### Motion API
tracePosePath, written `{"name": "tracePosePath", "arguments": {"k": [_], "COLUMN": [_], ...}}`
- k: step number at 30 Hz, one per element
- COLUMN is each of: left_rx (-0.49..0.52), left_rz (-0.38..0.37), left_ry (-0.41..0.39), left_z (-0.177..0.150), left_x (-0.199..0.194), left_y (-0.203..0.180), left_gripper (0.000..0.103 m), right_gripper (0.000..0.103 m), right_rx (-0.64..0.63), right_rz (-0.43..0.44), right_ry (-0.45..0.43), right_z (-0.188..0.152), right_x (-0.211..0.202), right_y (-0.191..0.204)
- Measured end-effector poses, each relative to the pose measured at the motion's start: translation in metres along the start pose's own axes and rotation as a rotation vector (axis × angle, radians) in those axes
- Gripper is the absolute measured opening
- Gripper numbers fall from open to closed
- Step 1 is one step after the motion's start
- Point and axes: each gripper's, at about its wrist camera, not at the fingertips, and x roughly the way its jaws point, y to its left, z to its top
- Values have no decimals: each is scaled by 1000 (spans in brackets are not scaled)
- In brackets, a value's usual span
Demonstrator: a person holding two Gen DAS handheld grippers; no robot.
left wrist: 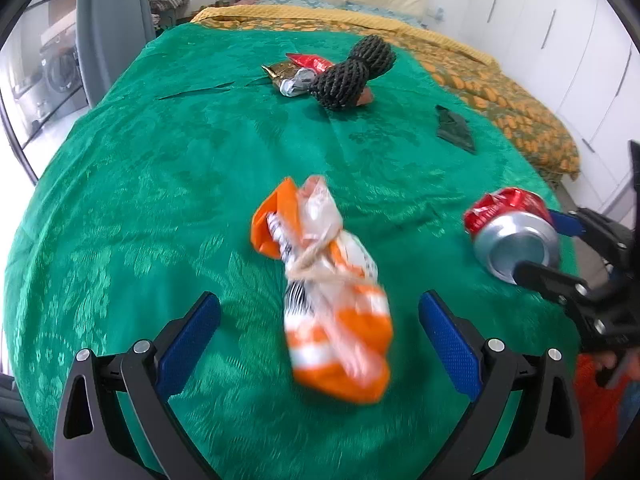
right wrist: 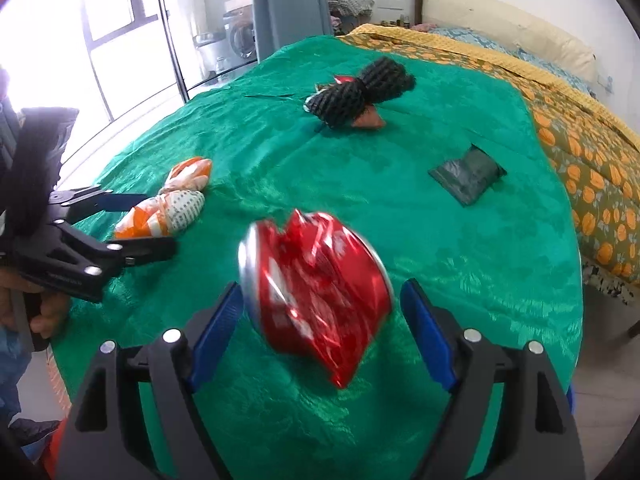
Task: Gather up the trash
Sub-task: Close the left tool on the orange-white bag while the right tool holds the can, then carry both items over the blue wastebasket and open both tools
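The crushed red can (right wrist: 316,300) was found lying on the green cloth (right wrist: 460,272) directly between the widely spread, non-contacting pads of the right gripper (right wrist: 322,332). The orange-and-white bag (left wrist: 328,292), long axis pointing away, was framed likewise by the open left gripper (left wrist: 320,340).

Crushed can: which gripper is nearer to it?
Right. The right gripper has the can between its open pads; the left gripper sits off to one side, straddling the orange bag.
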Motion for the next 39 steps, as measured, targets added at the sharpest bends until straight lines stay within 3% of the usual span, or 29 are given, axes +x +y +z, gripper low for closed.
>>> {"name": "tracePosePath", "arguments": {"k": [1,3,6,7,8,12,19,28,39], "left_rx": [-6,-9,-1,-1,-8,-31,37,189,283], "left_rz": [10,20,55,51,31,6,-34,-25,14], "left_ry": [1,-3,-10,-14,-15,-30,-97,-150,-191], "left_z": [2,4,6,6,5,-1,-8,-8,-5], "left_x": [2,2,0,-1,-2,-10,-40,-60,-66], "left_y": [-1,-2,-2,-2,-1,-5,-62,-143,-185], "left_gripper": [96,86,61,46,44,42,41,41,41], "right_gripper": [78,63,60,60,59,59,58,58,59], "right_rx": [-3,3,29,38,45,60,94,244,320], "right_rz": [1,10,19,26,31,41,26,23,8], "right_ry": [5,14,10,3,-3,-32,-82,-142,-174], "right_z": [1,5,6,5,4,-2,-19,-45,-63], "right_x": [1,1,-4,-8,-11,-29,-59,-95,-114], "right_y": [0,-1,-5,-5,-6,-5,-13,-55,-79]}}
